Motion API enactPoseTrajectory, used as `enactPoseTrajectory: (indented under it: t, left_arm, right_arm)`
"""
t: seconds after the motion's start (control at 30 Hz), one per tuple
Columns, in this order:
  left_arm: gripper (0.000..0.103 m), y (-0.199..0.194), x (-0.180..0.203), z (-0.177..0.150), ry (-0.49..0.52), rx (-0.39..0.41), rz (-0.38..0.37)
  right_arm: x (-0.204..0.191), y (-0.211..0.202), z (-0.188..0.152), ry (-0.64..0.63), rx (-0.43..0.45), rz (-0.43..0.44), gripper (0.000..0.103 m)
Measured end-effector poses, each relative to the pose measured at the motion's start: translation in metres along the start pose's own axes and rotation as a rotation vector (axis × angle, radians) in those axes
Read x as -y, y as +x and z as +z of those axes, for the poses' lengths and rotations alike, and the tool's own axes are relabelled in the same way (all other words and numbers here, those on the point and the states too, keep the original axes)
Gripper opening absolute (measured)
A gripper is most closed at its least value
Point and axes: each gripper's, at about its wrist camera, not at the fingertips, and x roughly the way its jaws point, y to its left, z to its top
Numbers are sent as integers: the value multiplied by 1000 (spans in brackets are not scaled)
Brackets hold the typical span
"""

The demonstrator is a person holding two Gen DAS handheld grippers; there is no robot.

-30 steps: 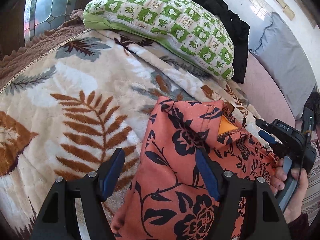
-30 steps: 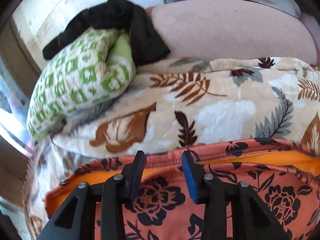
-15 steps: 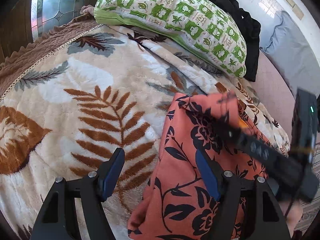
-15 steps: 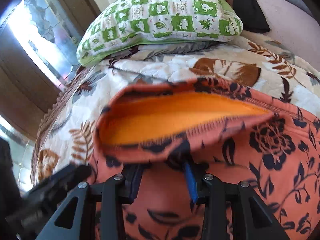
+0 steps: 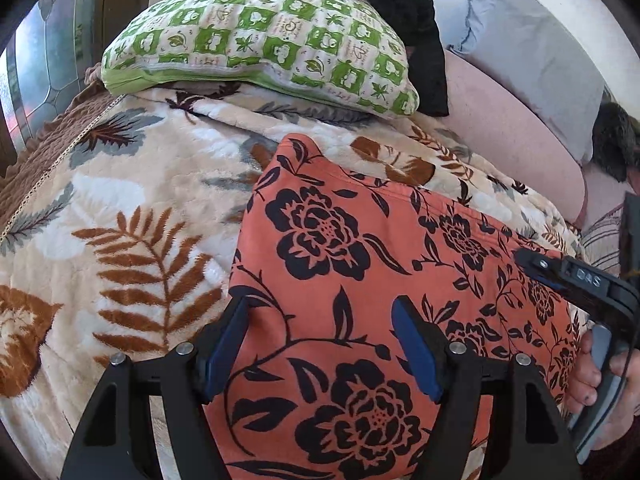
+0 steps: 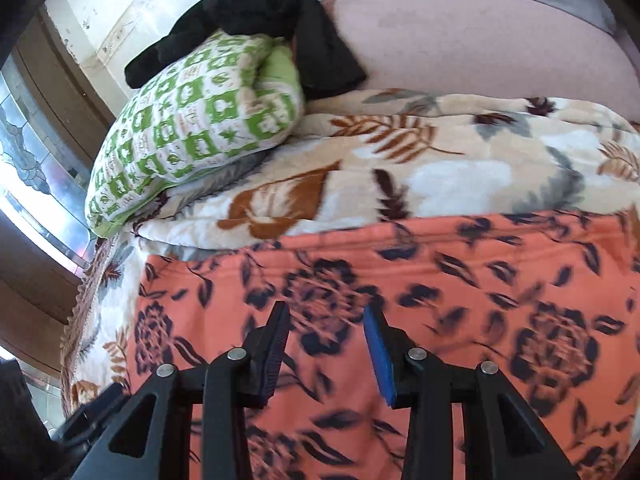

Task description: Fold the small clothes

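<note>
An orange garment with a black flower print (image 5: 360, 280) lies folded flat on the leaf-patterned blanket (image 5: 120, 208); it also shows in the right wrist view (image 6: 460, 300). My left gripper (image 5: 320, 340) is open and empty just above the garment's near part. My right gripper (image 6: 326, 344) is open and empty over the garment; in the left wrist view it shows at the right edge (image 5: 576, 280), held by a hand.
A green-and-white checked pillow (image 5: 272, 48) lies at the far end of the blanket, with a black cloth (image 5: 400, 12) behind it. A pink cushion (image 5: 512, 132) and a grey pillow (image 5: 532, 52) lie to the right. A window (image 5: 48, 68) is at the left.
My right gripper held the garment's orange-lined edge and carried it over; it has let go and the jaws have opened. The garment now lies folded with no lining showing. The left gripper stayed open.
</note>
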Motion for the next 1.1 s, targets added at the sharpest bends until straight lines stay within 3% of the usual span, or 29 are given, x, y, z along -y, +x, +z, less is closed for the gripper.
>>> enactPoseTrajectory:
  t: [0.13,0.23,0.3,0.37,0.47,0.63,0.8,0.87,0.93,1.0,1.1]
  left_arm:
    - [74,6,7,-6,15,-25,46]
    - [74,21,13,-15,67,-85,164]
    - [79,27,19,-21,131,-84,239]
    - [80,25,20,-23,135,-72,248]
    - [79,19,14,-21,97,-62,223]
    - [79,11,9,-11,61,2,231]
    - [80,32,6,-8,70,-62,270]
    - [85,35,3,-7,62,-74,272]
    - [93,38,-1,-5,51,-86,274]
    - [93,38,-10,-2,6,-103,236]
    - [93,28,-21,0,-62,-82,201]
  right_arm:
    - [65,-53,-40,46,7,-77,42]
    - [103,-73,-72,100,-18,-106,42]
    - [127,-70,-97,112,-74,-156,42]
    - [138,-76,-107,125,-37,-103,42]
    - [139,-81,-92,151,-47,-98,42]
    - [146,-82,-37,165,73,-141,42]
    - [179,-54,16,283,124,-174,42]
    - [191,-28,32,315,101,-200,42]
    - [210,7,35,381,-10,-202,43]
    - [211,7,35,381,56,-198,42]
    - [197,5,35,336,51,-254,42]
